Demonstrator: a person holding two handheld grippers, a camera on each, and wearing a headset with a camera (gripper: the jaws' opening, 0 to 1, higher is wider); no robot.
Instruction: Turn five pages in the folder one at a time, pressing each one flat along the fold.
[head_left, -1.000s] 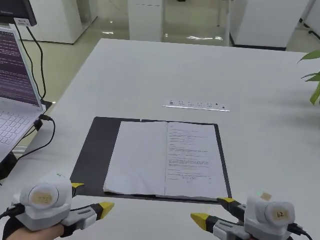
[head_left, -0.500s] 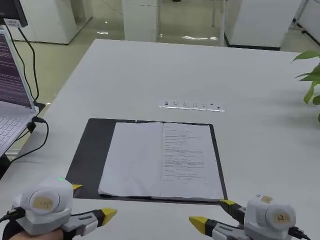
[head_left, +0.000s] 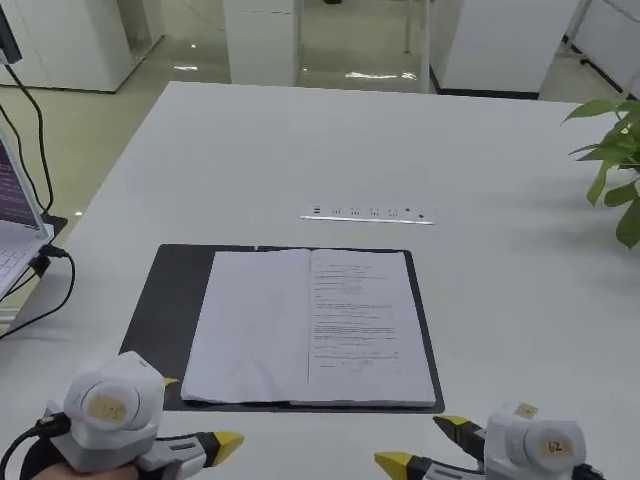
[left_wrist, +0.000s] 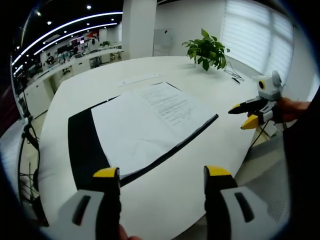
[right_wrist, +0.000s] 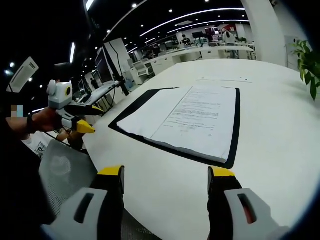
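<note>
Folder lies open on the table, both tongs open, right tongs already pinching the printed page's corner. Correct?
Not quite. The right tongs hold nothing: the right gripper view shows them open, short of the folder and clear of the printed page. The folder does lie open, and the left tongs are open too.

Matt black over the folder (head_left: 150, 330) cover. Smooth white paper for the pages (head_left: 300, 325), slightly wavy near the lower left edge. Smooth matt white across the table (head_left: 300, 150), with a faint sheen. High gloss on the floor (head_left: 380, 70), mirroring lights. Hard plastic on left gripper (head_left: 198, 411) and right gripper (head_left: 421, 442): pale satin shells, yellow tips. Silvery and metal-like along the socket strip (head_left: 366, 215).
</note>
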